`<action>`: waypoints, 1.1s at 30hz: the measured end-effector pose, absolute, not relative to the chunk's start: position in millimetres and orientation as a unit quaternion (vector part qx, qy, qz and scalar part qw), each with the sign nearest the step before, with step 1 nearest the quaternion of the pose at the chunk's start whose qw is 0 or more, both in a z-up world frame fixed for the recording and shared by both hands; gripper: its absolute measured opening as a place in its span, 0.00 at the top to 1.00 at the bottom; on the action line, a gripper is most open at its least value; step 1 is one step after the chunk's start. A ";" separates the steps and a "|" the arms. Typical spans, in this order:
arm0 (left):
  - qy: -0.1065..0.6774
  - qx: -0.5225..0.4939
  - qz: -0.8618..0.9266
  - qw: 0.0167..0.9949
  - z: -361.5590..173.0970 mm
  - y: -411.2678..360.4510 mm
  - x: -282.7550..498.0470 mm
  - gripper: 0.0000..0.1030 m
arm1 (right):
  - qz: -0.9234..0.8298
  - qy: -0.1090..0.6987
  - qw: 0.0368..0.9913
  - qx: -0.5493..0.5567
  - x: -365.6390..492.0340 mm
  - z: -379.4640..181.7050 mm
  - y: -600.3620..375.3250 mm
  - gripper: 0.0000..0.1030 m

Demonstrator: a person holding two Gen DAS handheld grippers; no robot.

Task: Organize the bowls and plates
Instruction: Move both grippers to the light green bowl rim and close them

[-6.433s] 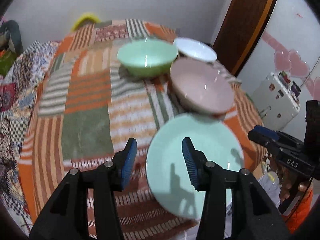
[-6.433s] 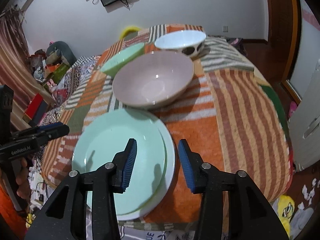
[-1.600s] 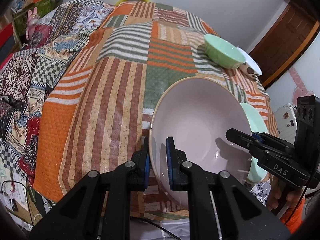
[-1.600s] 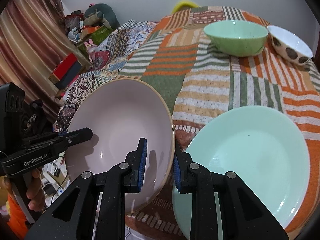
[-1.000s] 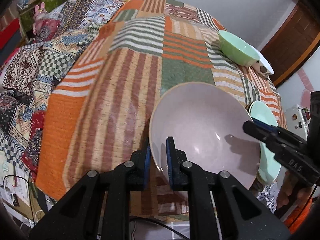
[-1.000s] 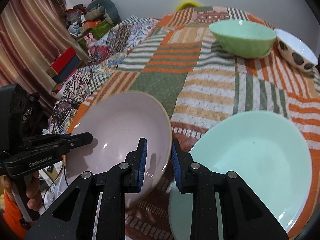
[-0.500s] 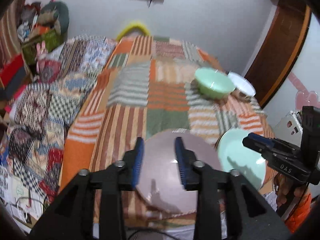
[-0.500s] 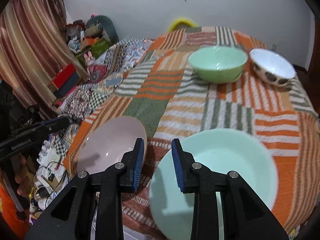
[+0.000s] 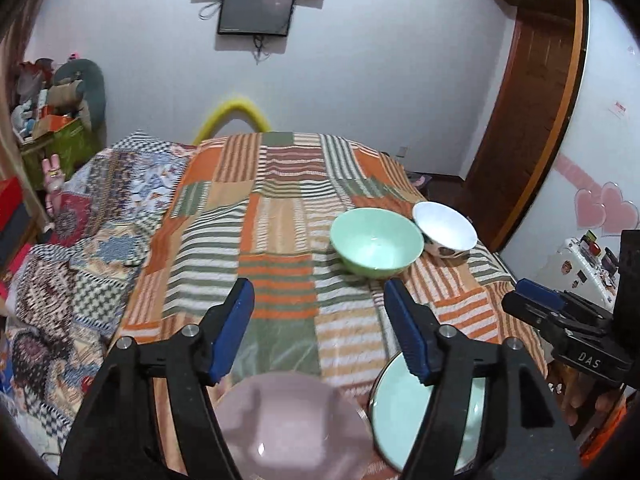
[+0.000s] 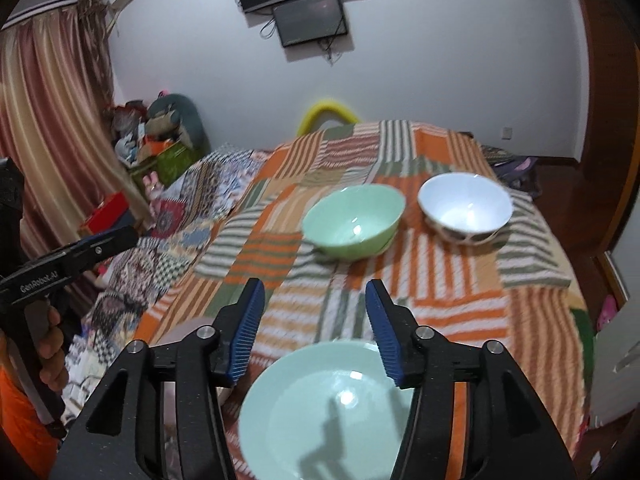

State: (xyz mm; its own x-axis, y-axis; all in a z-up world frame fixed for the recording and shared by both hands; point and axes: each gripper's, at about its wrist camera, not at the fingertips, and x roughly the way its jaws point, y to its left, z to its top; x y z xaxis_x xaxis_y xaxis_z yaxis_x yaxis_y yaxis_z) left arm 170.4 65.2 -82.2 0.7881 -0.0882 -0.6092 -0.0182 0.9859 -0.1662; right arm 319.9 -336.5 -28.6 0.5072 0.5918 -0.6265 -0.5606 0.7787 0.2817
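Bed [image 9: 280,216] w/ striped patchwork cover carrying all crockery.

- Pink bowl [image 9: 292,428]: sitting at near edge of bed, left of the plate; in right wrist view only a sliver showing [image 10: 188,330] behind the tool's left finger.
- Mint plate [image 10: 332,412]: lying at near edge, toward near right corner, just beside pink bowl [image 9: 416,408].
- Green bowl [image 9: 376,242]: standing upright toward right edge, mid-bed [image 10: 354,220].
- White bowl [image 10: 464,206]: standing just beside green bowl, nearer right edge; dark spots on outer wall [image 9: 444,230].
- Left tool [image 9: 320,328]: hovering above pink bowl, blue pads spread wide, gripping nothing.
- Right tool [image 10: 314,328]: hovering over mint plate, pads wide apart, gripping nothing.
- Wall-mounted screen [image 10: 308,18]: hanging on far wall beyond the bed.
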 end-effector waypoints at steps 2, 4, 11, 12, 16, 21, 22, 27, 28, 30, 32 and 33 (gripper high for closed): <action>0.335 -0.080 -0.030 0.938 -86.5 59.8 187.9 0.34 | 0.326 0.367 0.871 0.024 328.3 -28.9 -338.7 0.50; 0.341 -0.082 -0.038 0.936 -91.8 55.1 206.8 0.34 | 0.321 0.368 0.872 0.026 341.0 -31.4 -338.5 0.50; 0.369 -0.069 -0.028 0.926 -120.9 46.3 268.6 0.34 | 0.310 0.388 0.868 0.030 383.7 -50.1 -331.1 0.50; 0.374 -0.072 -0.029 0.924 -126.4 46.6 276.8 0.34 | 0.308 0.391 0.867 0.029 390.4 -54.2 -329.0 0.50; 0.400 -0.088 -0.035 0.912 -151.4 50.3 311.1 0.34 | 0.304 0.405 0.862 0.032 414.1 -70.6 -322.1 0.50; 0.419 -0.100 -0.046 0.901 -171.3 51.5 340.4 0.34 | 0.306 0.425 0.852 0.035 438.7 -91.8 -312.4 0.50; 0.423 -0.104 -0.051 0.899 -174.8 50.6 345.9 0.34 | 0.306 0.427 0.850 0.033 441.0 -95.0 -310.0 0.50; 0.442 -0.119 -0.058 0.887 -192.6 49.8 371.1 0.40 | 0.312 0.441 0.841 0.028 451.1 -109.0 -301.2 0.50; 0.445 -0.121 -0.059 0.885 -195.7 49.7 374.8 0.48 | 0.312 0.442 0.841 0.027 453.0 -110.9 -299.7 0.51; 0.455 -0.125 -0.065 0.879 -203.0 49.1 382.8 0.58 | 0.313 0.444 0.839 0.025 454.7 -113.6 -297.5 0.55; 0.462 -0.128 -0.066 0.875 -208.9 48.7 387.9 0.67 | 0.313 0.447 0.838 0.022 458.0 -116.9 -295.7 0.59; 0.465 -0.127 -0.068 0.874 -211.6 47.6 390.2 0.69 | 0.311 0.450 0.837 0.019 458.8 -118.8 -294.6 0.62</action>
State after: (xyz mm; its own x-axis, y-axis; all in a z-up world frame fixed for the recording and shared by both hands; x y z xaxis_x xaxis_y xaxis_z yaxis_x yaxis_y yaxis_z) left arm 390.2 47.6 -211.6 0.5592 -0.2367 -0.7946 0.0000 0.9584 -0.2855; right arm 458.8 -294.6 -118.8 0.4016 0.5385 -0.7408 -0.5036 0.8054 0.3125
